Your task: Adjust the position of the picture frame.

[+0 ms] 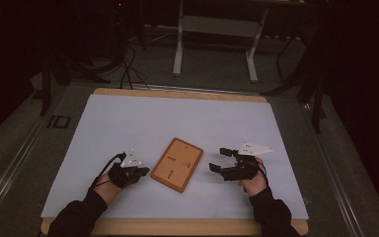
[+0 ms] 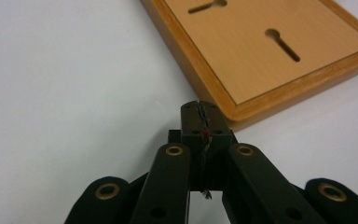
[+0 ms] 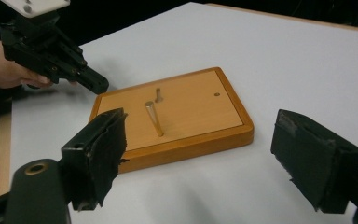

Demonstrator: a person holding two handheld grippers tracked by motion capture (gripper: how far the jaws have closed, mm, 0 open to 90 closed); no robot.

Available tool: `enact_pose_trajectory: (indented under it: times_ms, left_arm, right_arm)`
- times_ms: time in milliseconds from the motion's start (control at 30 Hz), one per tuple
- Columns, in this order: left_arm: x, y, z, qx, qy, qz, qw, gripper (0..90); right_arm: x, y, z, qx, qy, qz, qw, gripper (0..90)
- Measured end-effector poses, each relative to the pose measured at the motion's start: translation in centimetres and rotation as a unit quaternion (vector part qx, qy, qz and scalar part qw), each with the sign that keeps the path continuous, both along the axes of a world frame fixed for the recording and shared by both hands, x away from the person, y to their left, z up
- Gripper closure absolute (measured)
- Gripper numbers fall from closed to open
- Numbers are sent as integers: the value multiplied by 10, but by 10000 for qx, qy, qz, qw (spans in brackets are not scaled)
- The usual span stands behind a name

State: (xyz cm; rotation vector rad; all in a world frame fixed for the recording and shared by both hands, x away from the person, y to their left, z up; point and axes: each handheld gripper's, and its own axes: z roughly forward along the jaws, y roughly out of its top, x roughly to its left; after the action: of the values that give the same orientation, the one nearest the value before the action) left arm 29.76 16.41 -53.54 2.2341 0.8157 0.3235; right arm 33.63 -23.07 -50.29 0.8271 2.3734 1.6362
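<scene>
Board (image 1: 176, 164): flat wooden rectangle, raised rim, keyhole slots cut into its face, lying askew near the middle of the white table (image 1: 143, 118), between the 2 grippers. Looks stiff and solid, probably moderately heavy for its size; smooth varnished rim likely somewhat slippery, so best taken across a long edge or at a corner, pads biting the rim's thickness. Low against the table, so needs tipping or sliding first to get a jaw under. Possibly a small peg or slot at the face's centre; hard to tell in the dim high view.

Left gripper (image 1: 140, 172) pressed shut on nothing, tips just beside the board's near-left edge, hand low on the table. Right gripper (image 1: 221, 160) spread wide, empty, levelled toward the board's right side, a little apart from it.
</scene>
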Motion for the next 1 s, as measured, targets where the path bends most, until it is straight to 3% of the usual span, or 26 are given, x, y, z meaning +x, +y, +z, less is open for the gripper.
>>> enact_pose_trajectory:
  times_ms: [133, 600, 1000]
  left_arm:
    - [-2, -4, -1, 81, 8, -94, 9999, 898]
    - [-6, -6, -1, 5, 118, -315, 9994, 899]
    - [-15, -25, -3, 1, 245, -643, 9976, 899]
  right_arm:
    - [-1, -3, 0, 28, 17, 0, 10000, 175]
    - [-6, -7, 3, -19, -13, -7, 10000, 176]
    - [-6, -8, 3, -27, -33, -47, 10000, 178]
